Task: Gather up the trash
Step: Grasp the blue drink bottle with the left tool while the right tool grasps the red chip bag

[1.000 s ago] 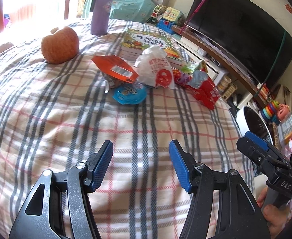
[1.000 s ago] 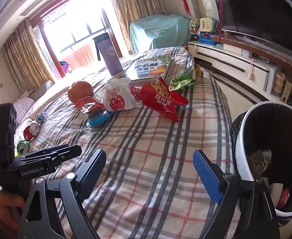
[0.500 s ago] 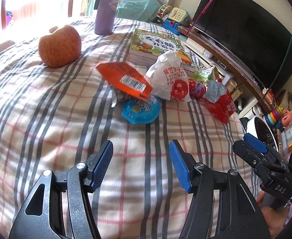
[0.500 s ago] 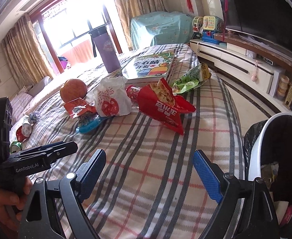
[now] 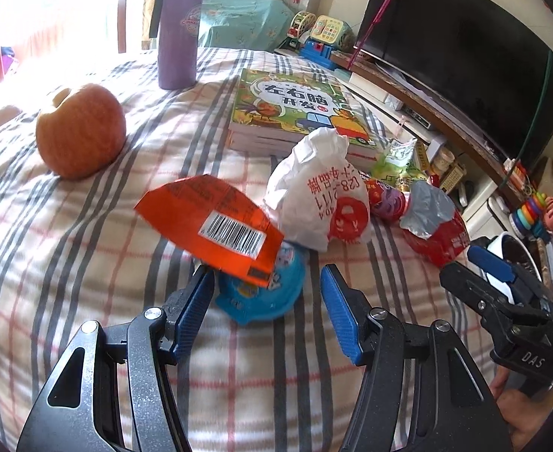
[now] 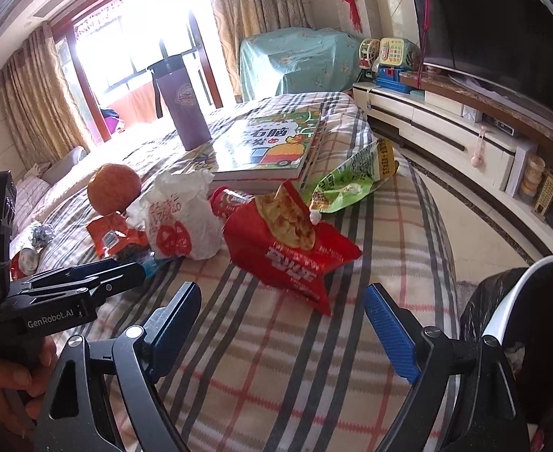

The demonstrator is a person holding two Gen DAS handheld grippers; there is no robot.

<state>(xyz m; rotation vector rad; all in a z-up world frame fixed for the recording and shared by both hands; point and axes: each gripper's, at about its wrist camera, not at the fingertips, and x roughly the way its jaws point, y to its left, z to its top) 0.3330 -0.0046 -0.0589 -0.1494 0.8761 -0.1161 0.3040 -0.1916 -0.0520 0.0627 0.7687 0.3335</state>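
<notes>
The left hand-held gripper (image 5: 267, 310) is spread wide and empty, low over the plaid-covered bench (image 5: 88, 256), with the blue plastic lid (image 5: 261, 293) lying just ahead between its two blue pads and the orange snack wrapper (image 5: 208, 222) draped partly over that lid's far edge. The right hand-held gripper (image 6: 282, 329) is likewise spread and holds nothing; it hangs near the bench's right edge, with the red chip bag (image 6: 287, 245) a little beyond it. The rest of the trash sits in a loose cluster at mid-bench: a crumpled white paper bag (image 5: 321, 196) just right of the orange wrapper, a green snack packet (image 6: 351, 180) further right beside the picture book (image 5: 295, 113), and a small red cup (image 5: 385, 199) tucked between the white bag and the chip bag. The apple (image 5: 80, 132) and the purple flask (image 5: 176, 26) stand far and left, and I take them for things to leave alone. The bin (image 6: 521, 301), lined in black, stands off the bench's right edge, close to the right gripper. This looks like the reach for a first piece, nothing yet grasped. The next move, as I judge it, calls for the left gripper to ease forward and close on the lid or the wrapper, taking care that thin, slippery film does not slide out between the pads.
</notes>
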